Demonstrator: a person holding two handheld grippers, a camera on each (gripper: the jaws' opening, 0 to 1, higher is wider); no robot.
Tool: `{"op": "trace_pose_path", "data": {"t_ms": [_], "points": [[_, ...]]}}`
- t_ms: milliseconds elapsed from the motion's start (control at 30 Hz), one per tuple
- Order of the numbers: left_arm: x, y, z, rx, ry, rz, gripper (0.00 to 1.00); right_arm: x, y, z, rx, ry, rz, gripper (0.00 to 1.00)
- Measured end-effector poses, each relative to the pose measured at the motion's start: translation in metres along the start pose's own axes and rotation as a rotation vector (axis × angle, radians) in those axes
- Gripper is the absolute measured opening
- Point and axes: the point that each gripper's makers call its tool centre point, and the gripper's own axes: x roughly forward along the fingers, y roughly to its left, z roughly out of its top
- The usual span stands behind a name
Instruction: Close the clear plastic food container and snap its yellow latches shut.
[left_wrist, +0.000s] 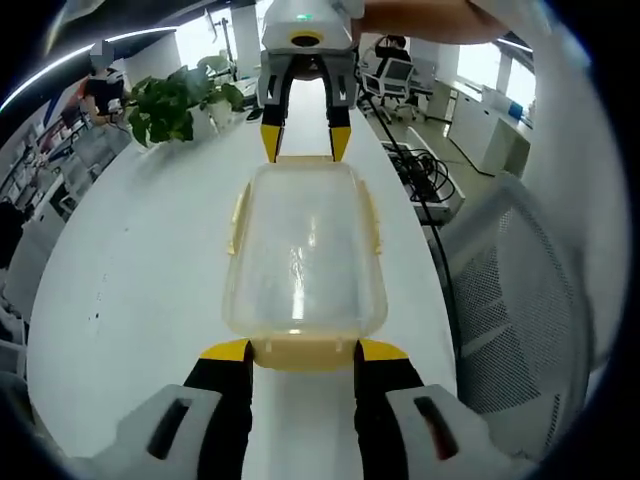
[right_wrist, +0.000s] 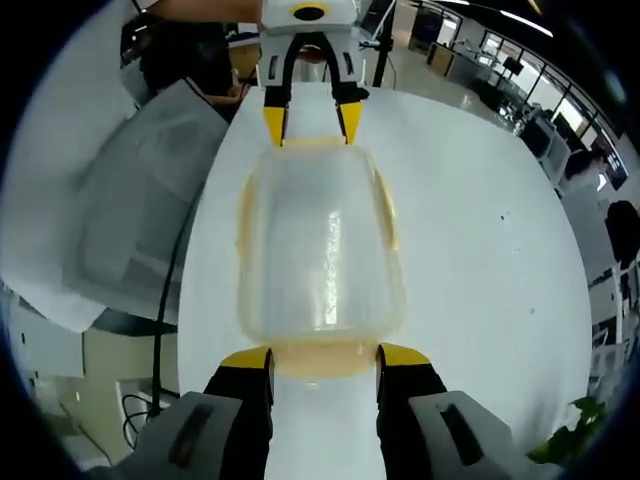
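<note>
While a long white table (left_wrist: 150, 260) is spread beneath everything, a clear plastic container (left_wrist: 305, 250) with its lid on is seen lying lengthwise on it, between the two claws. Its yellow end latches (left_wrist: 304, 352) are flanked by the spread, released left claw (left_wrist: 304, 350) and by the likewise released right claw (right_wrist: 324, 358). A potted plant (left_wrist: 175, 102) is set further along.

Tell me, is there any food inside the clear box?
No food shows through the clear box; it looks empty. Only the white table shows beneath it. The yellowish lid end beside the left gripper is cloudy, so that edge is hard to see into.
</note>
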Motion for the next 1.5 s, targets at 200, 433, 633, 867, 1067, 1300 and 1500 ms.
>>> {"op": "trace_pose_path", "data": {"t_ms": [200,433,633,867,1067,1300,1500], "points": [[0.01,0.003,0.004,0.002,0.005,-0.005,0.39,0.005,-0.002,-0.014,0.013,-0.003,0.007,0.39],[0.024,0.005,0.007,-0.003,0.011,-0.008,0.39,0.009,-0.004,-0.025,0.016,-0.002,0.013,0.39],[0.035,0.007,0.008,0.001,0.018,-0.006,0.39,0.016,-0.007,-0.036,0.013,0.005,0.016,0.39],[0.043,0.01,0.004,-0.005,0.026,-0.012,0.39,0.022,-0.01,-0.042,0.016,0.002,0.023,0.39],[0.049,0.01,0.001,-0.013,0.036,-0.021,0.39,0.03,-0.011,-0.046,0.017,0.007,0.037,0.39],[0.054,0.011,-0.001,-0.017,0.039,-0.028,0.39,0.034,-0.011,-0.049,0.028,0.005,0.049,0.39],[0.058,0.011,-0.003,-0.02,0.036,-0.028,0.39,0.037,-0.012,-0.051,0.028,0.0,0.055,0.39]]}}
